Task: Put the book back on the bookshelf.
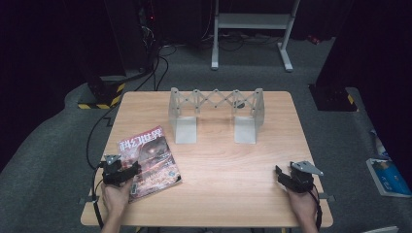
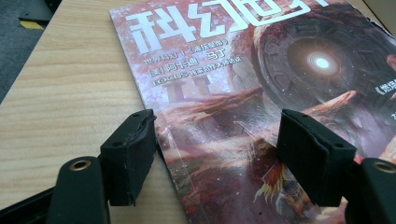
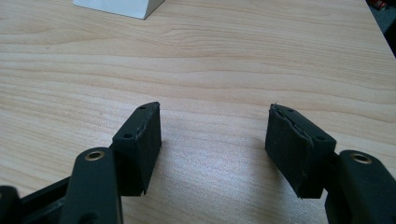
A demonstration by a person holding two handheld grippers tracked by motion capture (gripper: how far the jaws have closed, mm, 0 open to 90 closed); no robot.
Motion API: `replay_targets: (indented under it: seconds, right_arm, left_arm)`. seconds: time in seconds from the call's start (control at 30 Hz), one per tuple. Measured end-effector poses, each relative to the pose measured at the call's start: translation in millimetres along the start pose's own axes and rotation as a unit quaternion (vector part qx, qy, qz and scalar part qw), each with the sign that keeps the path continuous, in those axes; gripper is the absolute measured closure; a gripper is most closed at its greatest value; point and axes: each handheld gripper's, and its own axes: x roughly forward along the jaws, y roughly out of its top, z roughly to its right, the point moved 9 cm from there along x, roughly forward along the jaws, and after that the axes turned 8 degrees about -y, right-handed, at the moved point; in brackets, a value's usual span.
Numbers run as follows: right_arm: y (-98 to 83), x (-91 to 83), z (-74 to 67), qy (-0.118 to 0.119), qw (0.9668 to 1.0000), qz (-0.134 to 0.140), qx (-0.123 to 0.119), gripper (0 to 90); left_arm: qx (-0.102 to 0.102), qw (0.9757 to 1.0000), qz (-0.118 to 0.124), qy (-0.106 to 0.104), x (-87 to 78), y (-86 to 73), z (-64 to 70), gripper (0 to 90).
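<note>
A dark room with grey carpet and trailing cables surrounds a pale wooden tabletop [image 1: 218, 160]. At its far side stands a grey expandable rack [image 1: 215, 112], two upright end pieces joined by a criss-cross lattice, each with a flat foot pointing toward the person. Beyond the tabletop, on the floor, stands a white metal frame [image 1: 252, 29].

A magazine [image 1: 149, 161] with a reddish cover and large white characters lies flat on the near left part of the tabletop, turned at a slant, well apart from the rack.

The left hand-held gripper [image 1: 127, 171] sits over the magazine's near left corner. In the left gripper view its jaws stand apart, released, with the left hand-held gripper [image 2: 217, 149] straddling the cover: one pad lies at the spine edge where the magazine [image 2: 243, 79] meets the bare wood, the other is over the printed cover. Whether the pads touch the paper cannot be told; nothing is pinched between them.

The right hand-held gripper [image 1: 282, 174] rests at the near right of the tabletop, well apart from the magazine. In the right gripper view the right hand-held gripper [image 3: 214, 135] has its jaws wide apart over bare wood, grasping nothing.
</note>
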Motion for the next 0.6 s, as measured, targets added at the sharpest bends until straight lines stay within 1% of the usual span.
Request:
replay_targets:
  seconds: [0.2,0.3,0.37,0.6]
  right_arm:
    - [0.0,0.0,0.0,0.000,1.0000,0.000,0.000,36.2]
    - [0.0,0.0,0.0,0.000,1.0000,0.000,0.000,36.2]
    - [0.0,0.0,0.0,0.000,1.0000,0.000,0.000,36.1]
    - [0.0,0.0,0.0,0.000,1.0000,0.000,0.000,36.1]
  left_arm:
    - [0.004,1.0000,0.002,-0.005,-6.2,-6.8,5.3,28.4]
    - [0.007,0.9999,0.011,-0.007,-10.4,-11.8,9.0,28.4]
    - [0.008,0.9999,0.012,-0.008,-12.2,-14.0,10.7,28.4]
    - [0.011,0.9998,0.008,-0.013,-16.4,-18.1,14.4,28.4]
